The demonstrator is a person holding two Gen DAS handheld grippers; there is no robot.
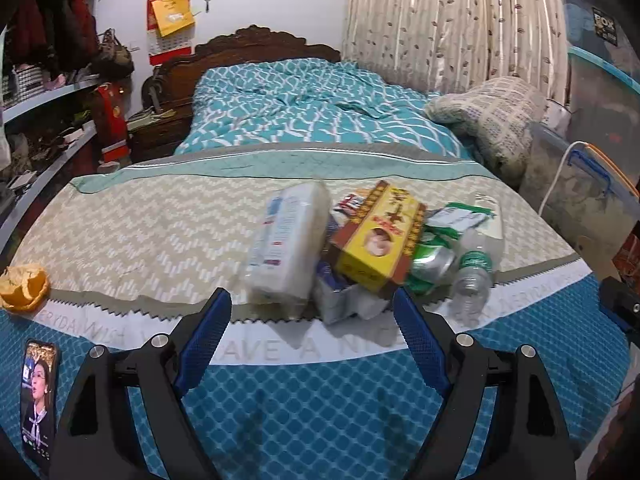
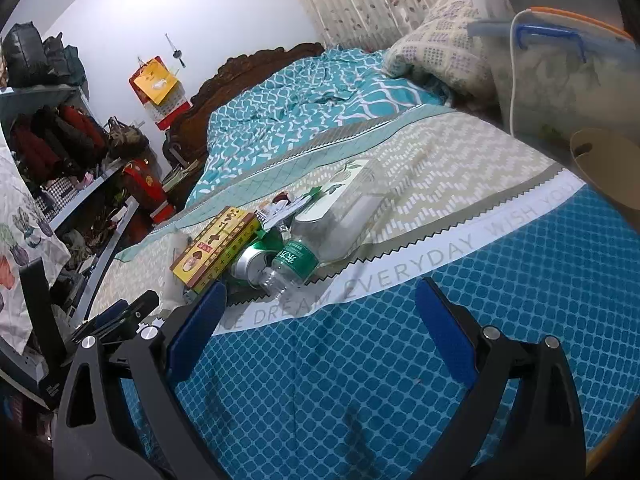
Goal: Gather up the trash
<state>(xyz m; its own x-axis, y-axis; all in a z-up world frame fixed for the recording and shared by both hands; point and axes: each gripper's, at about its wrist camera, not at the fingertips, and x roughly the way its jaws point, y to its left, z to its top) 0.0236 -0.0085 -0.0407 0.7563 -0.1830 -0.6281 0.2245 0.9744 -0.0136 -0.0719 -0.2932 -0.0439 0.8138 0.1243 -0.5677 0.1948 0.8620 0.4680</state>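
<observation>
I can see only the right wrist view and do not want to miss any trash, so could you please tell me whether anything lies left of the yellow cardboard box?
Observer: Yes, a tall white plastic packet sits right beside the yellow cardboard box, on its left in the left wrist view.
Operator: Thank you. Is there anything farther left?
Observer: A piece of orange peel lies alone near the left edge of the bed with the beige zigzag cover.
Operator: Is the left gripper holding anything?
Observer: No, the left gripper is open and empty, in front of the pile.
</observation>
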